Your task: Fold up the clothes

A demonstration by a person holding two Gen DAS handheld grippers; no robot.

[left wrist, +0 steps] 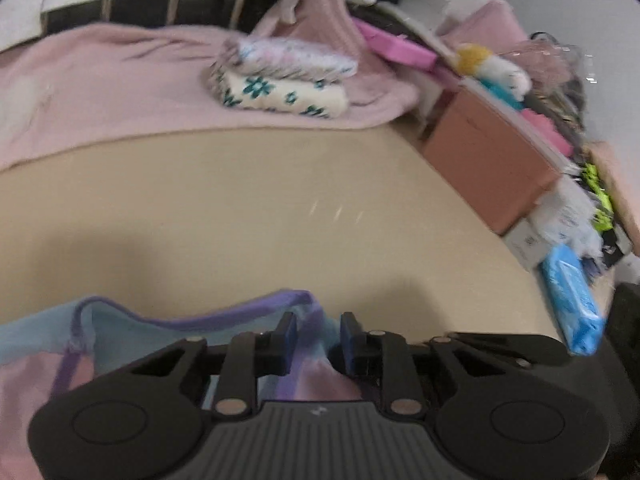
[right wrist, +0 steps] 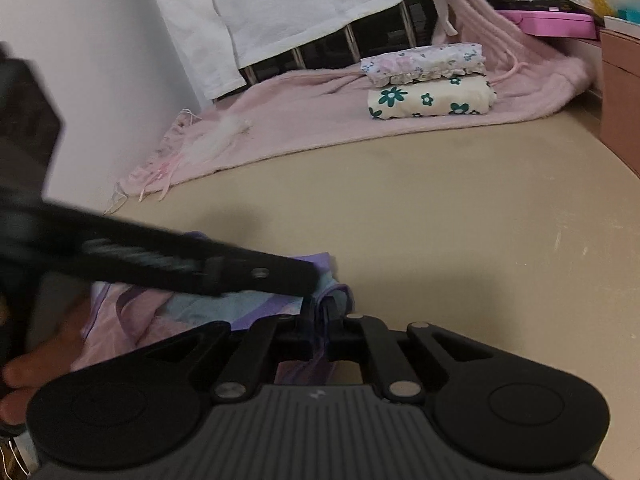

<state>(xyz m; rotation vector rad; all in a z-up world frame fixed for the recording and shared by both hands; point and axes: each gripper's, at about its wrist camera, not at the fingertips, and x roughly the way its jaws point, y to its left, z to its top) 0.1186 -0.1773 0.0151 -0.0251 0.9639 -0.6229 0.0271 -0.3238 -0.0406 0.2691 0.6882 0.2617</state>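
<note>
**Both grippers at the edge of the pastel garment**

My right gripper [right wrist: 318, 312] was clamped on the purple-trimmed edge of the pastel garment [right wrist: 192, 312], its jaws drawn together with a thin fold of cloth pinched between them. The garment, pale blue, pink and lilac, lay bunched on the beige table [right wrist: 460, 220] right under my grippers.

My left gripper [left wrist: 318, 330] hung over the same garment [left wrist: 36, 368]; its blue pads [left wrist: 347, 334] stood a little apart, with the lilac hem rising between them, and through the blur I could not tell whether they pressed on it. In the right wrist view that left gripper [right wrist: 308, 280] reached across from the left, its tip just beside my right fingers.

Well apart from us, at the far side of the table, two folded pieces sat stacked on a pink blanket [right wrist: 304, 120]: a frilled floral piece [right wrist: 424, 62] on top of a cream one with green flowers [right wrist: 430, 100]. A brown box [left wrist: 488, 160] stood at the table's right edge
</note>
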